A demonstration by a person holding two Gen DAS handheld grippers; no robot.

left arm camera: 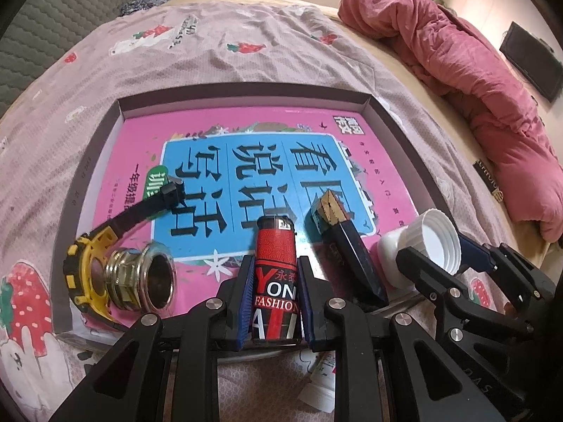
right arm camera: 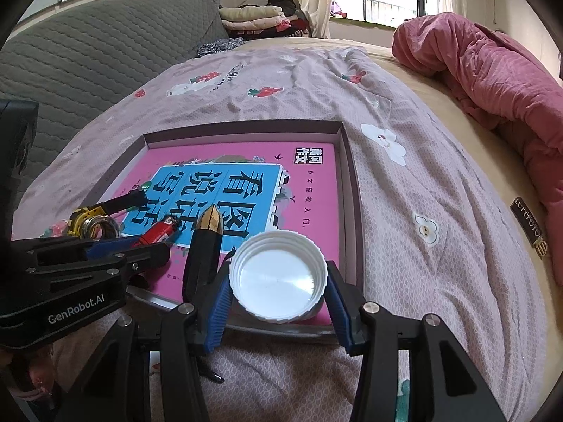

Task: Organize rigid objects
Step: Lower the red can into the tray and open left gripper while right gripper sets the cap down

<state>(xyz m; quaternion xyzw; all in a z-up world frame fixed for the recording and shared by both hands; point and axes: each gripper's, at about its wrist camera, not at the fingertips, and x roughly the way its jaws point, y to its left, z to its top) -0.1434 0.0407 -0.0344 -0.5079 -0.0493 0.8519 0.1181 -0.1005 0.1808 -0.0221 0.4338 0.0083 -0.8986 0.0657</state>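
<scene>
Rigid objects lie in a shallow tray (left arm camera: 88,161) on a bed, over a pink book cover. The left wrist view shows the left gripper (left arm camera: 275,274) pinching a red lighter (left arm camera: 275,263) above the tray's near edge, beside a dark clip (left arm camera: 346,246), a metal fitting (left arm camera: 140,277) and a yellow watch (left arm camera: 88,267). The right wrist view shows the right gripper (right arm camera: 278,281) clamped on a white lid (right arm camera: 278,277). The lighter's base is hidden by the fingers. A pink quilt (right arm camera: 492,70) lies well apart.
</scene>
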